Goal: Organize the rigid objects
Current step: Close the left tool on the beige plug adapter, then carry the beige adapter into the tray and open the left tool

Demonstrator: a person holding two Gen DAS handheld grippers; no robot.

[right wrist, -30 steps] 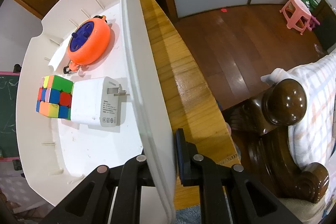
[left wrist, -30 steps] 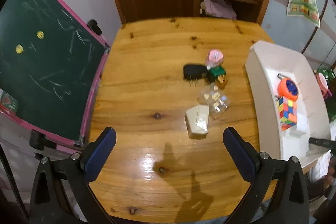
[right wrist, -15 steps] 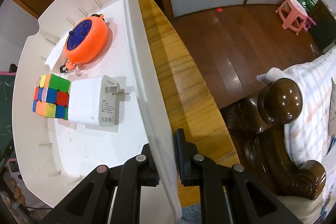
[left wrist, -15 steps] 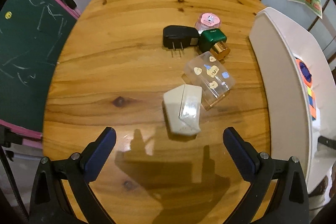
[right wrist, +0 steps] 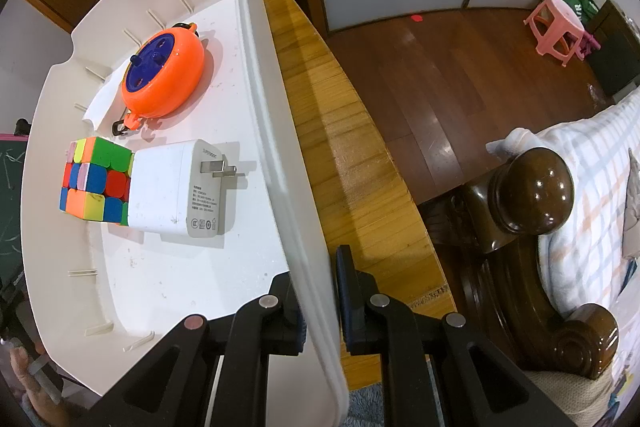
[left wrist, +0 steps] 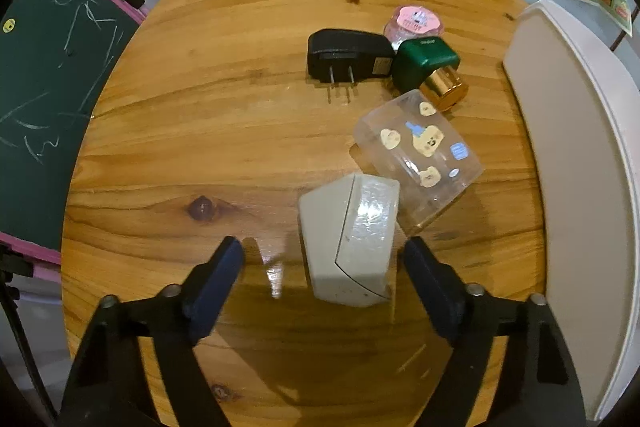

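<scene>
Left gripper (left wrist: 324, 259): jaws apart, have just been closing; grey box (left wrist: 349, 241) lies between them, pads not yet touching it.
Right gripper (right wrist: 320, 291): jaws clamped on the near wall of the white tray (right wrist: 260, 75).
Desk (left wrist: 224, 115): clear sticker box (left wrist: 418, 155) touches the grey box on its far right; black plug adapter (left wrist: 346, 57), green-and-gold bottle (left wrist: 430, 71) and pink jar (left wrist: 414, 23) cluster toward the far right edge.
Tray contents: orange reel (right wrist: 164, 75), colour cube (right wrist: 96, 181), white charger (right wrist: 180, 187) touching the cube.
</scene>
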